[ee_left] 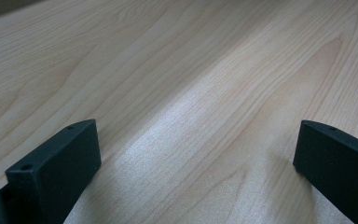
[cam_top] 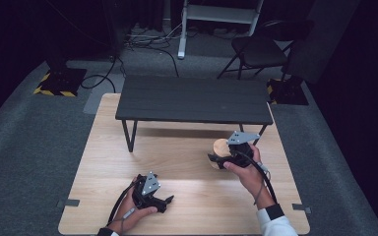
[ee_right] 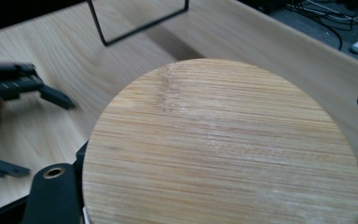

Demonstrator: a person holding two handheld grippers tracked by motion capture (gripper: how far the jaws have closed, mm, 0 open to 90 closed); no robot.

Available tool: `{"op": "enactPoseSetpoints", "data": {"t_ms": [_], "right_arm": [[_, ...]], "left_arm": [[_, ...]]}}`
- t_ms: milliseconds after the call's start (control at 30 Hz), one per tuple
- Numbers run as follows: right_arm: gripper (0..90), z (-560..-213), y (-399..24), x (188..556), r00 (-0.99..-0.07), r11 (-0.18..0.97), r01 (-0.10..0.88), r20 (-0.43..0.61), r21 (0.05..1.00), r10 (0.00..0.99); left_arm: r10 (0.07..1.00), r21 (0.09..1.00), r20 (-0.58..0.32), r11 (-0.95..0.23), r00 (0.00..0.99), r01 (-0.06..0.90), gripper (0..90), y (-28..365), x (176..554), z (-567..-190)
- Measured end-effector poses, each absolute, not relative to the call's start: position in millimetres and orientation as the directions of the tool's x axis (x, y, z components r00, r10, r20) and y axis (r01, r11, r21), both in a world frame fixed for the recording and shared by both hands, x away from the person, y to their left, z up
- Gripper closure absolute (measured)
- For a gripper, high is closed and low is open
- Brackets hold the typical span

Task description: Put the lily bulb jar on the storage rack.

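Round wooden lid [ee_right: 223, 144]: lying closest to the lens in the right gripper view, its pale bamboo grain running side to side, sitting between the two black fingers [ee_right: 51, 196] at its left and right edges.
Right gripper [cam_top: 229, 157]: gripping the round wooden lid, its fingers pressing on opposite edges; in the high view it is sitting at the right of the tabletop, in front of the small dark table.
Left gripper [cam_top: 163, 200]: resting low at the front left of the tabletop, its fingers [ee_left: 56, 172] standing wide apart with only bare wood between them.
Tabletop [cam_top: 187, 196]: light wood, carrying both grippers and the small dark table.
Small dark table [cam_top: 194, 100]: standing on thin metal legs at the far side of the tabletop, just behind the lid.
Person's hands: reaching in from the near edge, a white sleeve [cam_top: 275, 223] showing on the right arm.
Chair [cam_top: 258, 49]: standing on the grey floor beyond the tabletop.
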State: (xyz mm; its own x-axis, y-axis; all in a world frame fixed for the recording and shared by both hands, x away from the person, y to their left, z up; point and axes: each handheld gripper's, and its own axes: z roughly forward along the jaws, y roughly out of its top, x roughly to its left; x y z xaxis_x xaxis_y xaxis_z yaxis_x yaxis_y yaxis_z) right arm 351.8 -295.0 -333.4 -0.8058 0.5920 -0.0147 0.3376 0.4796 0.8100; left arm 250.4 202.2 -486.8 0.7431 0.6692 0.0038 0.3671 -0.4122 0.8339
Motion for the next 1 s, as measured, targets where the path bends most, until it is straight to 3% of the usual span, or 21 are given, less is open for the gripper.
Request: {"op": "enactPoseSetpoints", "data": {"t_ms": [400, 1000], "right_arm": [[24.8, -258, -266, 375, -0.820, 0.500, 0.315, -0.034, 0.807, 0.571], [24.8, -214, -253, 400, -0.829, 0.450, 0.310, 0.007, 0.838, 0.559]], "left_arm": [[0.671, 0.834, 0.002, -0.410, 0.741, 0.369, 0.7, 202, 251, -487], [0.671, 0.835, 0.002, -0.409, 0.741, 0.368, 0.7, 202, 251, -487]]}}
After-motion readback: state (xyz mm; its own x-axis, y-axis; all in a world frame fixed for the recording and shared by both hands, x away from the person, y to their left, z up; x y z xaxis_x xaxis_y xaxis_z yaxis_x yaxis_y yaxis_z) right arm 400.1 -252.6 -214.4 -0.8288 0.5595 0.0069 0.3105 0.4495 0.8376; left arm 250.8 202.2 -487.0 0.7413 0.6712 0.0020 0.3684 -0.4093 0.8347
